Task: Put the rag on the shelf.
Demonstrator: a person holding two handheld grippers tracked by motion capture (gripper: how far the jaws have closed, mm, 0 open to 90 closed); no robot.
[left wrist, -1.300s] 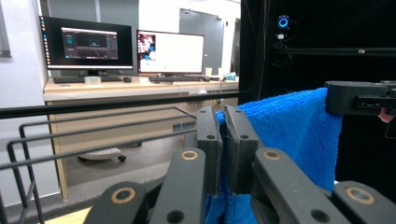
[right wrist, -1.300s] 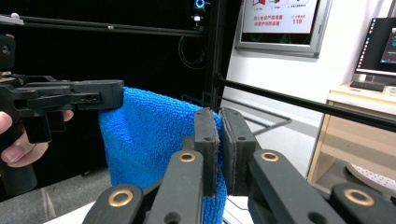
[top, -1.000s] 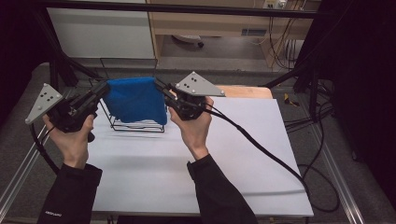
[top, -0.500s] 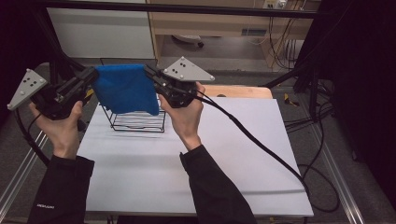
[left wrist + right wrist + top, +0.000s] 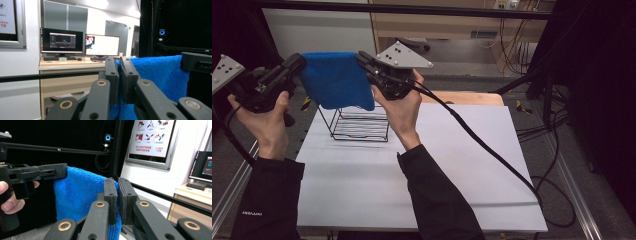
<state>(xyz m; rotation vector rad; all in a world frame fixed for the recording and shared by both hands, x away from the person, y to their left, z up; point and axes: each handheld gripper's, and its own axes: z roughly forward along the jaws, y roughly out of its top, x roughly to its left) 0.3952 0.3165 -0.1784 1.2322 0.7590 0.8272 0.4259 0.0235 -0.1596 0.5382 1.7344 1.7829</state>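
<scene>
— Where's the cloth?

— The blue cloth (image 5: 337, 80) hangs in the upper left of the high view, stretched between the two claws and lifted clear of the tabletop (image 5: 412, 175). Its lower edge drapes down over the top of a black wire basket (image 5: 360, 123) that stands on the tabletop's far left part.

— And the left claw?

— The left claw (image 5: 301, 64) is clamped on the cloth's left top corner. In the left gripper view its jaws stand close together at centre with blue fabric (image 5: 160, 75) pinched between them, the rest spreading to the right, where the other claw's tip (image 5: 196, 62) grips the far corner.

— The right one?

— The right claw (image 5: 364, 61) is clamped on the right top corner — in the right gripper view the jaws are nearly closed at centre, the cloth (image 5: 80, 195) caught between them and hanging to the left. The left claw (image 5: 58, 172) bites its far edge at left of that frame, a hand (image 5: 11, 195) wrapped round the handle.

— Anything else?

— Two lit monitors (image 5: 82, 43) on a desk sit at left in the left gripper view, and a cable (image 5: 482, 145) trails from the right claw across the tabletop towards the lower right.
</scene>
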